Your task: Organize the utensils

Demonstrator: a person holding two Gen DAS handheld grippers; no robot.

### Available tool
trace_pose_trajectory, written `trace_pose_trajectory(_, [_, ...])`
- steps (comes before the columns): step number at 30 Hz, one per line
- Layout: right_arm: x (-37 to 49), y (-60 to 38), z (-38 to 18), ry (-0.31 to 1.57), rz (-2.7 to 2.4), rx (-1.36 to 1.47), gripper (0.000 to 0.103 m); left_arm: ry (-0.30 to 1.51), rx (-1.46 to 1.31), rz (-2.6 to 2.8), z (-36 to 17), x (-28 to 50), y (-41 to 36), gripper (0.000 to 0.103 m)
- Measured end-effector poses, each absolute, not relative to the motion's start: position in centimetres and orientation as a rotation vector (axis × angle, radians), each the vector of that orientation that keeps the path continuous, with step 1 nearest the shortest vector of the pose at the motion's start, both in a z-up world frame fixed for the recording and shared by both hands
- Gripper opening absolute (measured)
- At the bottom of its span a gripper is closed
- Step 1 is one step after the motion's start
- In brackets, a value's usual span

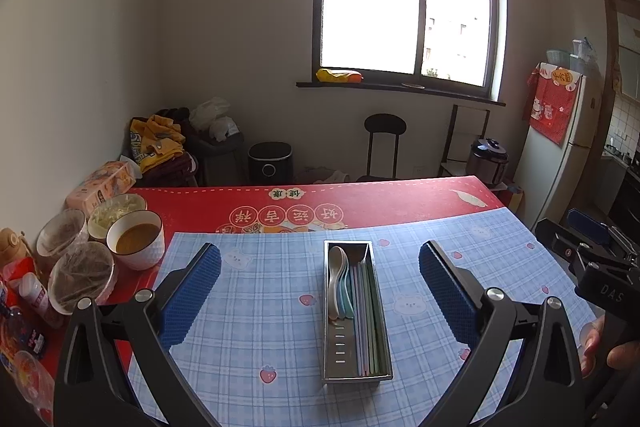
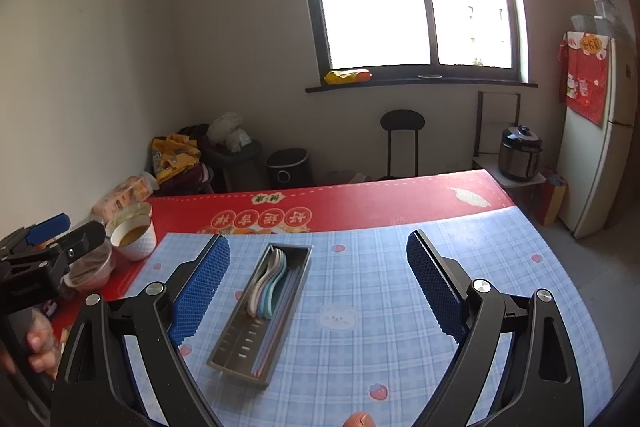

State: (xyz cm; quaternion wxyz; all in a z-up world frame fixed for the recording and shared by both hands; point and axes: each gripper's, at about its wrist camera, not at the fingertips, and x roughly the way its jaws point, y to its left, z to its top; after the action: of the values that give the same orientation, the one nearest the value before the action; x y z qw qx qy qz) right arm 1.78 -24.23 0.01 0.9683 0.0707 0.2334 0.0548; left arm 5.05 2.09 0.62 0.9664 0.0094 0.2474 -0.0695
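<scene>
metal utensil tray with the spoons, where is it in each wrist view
Left wrist view: the metal utensil tray sits centre, running straight away from the camera between the open left hand-held gripper fingers.
Right wrist view: the tray lies left of centre, slanted, close to the left finger of the open right hand-held gripper.
Shared landmark: the white bowl of brown liquid, off the blue checked mat's far left corner.

Tray: the tray (image 1: 357,371) lies on the mat (image 1: 256,311), mid-table (image 1: 400,195).
Inside: spoons (image 1: 338,283) left, chopsticks (image 1: 366,319) right.
Bowls (image 1: 138,239): table's left edge, beside the mat.
Chair (image 1: 384,143): behind the far edge.
</scene>
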Motion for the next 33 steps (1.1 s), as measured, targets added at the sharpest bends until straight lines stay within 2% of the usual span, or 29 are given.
trace_pose_trajectory(33, [2.70, -24.29, -0.48, 0.493, 0.092, 0.148, 0.087, 0.489, 0.001, -0.086, 0.83, 5.32, 2.78, 0.097])
